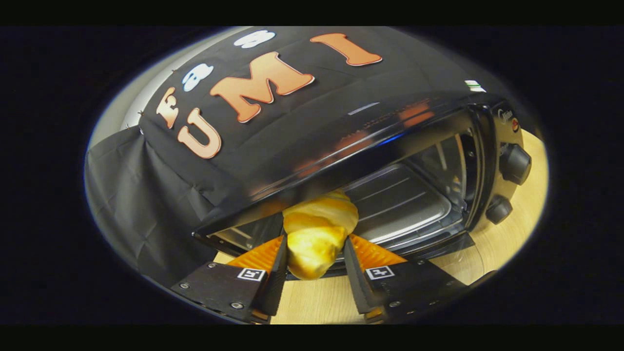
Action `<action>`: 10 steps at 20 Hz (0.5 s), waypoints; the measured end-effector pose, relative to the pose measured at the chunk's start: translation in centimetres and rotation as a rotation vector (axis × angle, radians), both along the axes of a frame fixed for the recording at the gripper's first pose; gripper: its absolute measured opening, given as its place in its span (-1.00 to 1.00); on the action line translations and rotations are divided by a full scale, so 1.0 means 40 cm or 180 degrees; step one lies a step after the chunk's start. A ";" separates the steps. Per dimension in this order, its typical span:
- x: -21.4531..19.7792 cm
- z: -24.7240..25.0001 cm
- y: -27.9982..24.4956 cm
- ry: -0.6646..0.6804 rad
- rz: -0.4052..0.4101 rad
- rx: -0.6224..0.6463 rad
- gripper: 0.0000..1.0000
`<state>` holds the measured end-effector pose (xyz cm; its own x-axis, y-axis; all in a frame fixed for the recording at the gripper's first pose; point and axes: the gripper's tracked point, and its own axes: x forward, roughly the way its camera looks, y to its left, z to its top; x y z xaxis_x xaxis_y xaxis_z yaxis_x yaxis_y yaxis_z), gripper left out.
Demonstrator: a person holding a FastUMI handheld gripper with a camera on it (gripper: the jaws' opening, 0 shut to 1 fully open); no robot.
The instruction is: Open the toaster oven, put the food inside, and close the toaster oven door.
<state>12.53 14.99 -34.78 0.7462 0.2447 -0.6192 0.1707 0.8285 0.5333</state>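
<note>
At the mouth of the open toaster oven (390,161), the gripper (316,248) is clamped on one croissant (319,229), both fingers pressing its sides, tip just past the front edge. Judgement: carry it level and deeper over the single baking tray (399,200), clear of the top lip, before releasing. Two knobs (514,163) on the oven; wooden table (507,234) beneath.

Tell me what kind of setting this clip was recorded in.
Probably a staged recording booth, not a real kitchen: a black toaster oven stands open on a pale wooden table, backed by a black cloth wall. The gripper is shut on a golden croissant at the oven's mouth.
</note>
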 end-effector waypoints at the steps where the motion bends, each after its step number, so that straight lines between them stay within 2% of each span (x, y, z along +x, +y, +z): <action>1: -0.001 -0.002 -0.002 0.0004 -0.0010 -0.0018 0.20; 3: 0.001 0.004 -0.013 -0.0037 -0.0073 -0.0080 0.25; 6: -0.004 0.017 -0.022 -0.0137 -0.0107 -0.0236 0.47; 10: -0.054 0.063 -0.033 -0.0263 -0.0104 -0.0256 0.57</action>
<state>10.36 13.67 -32.27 0.8022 0.1716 -0.5719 0.1565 0.8639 0.4787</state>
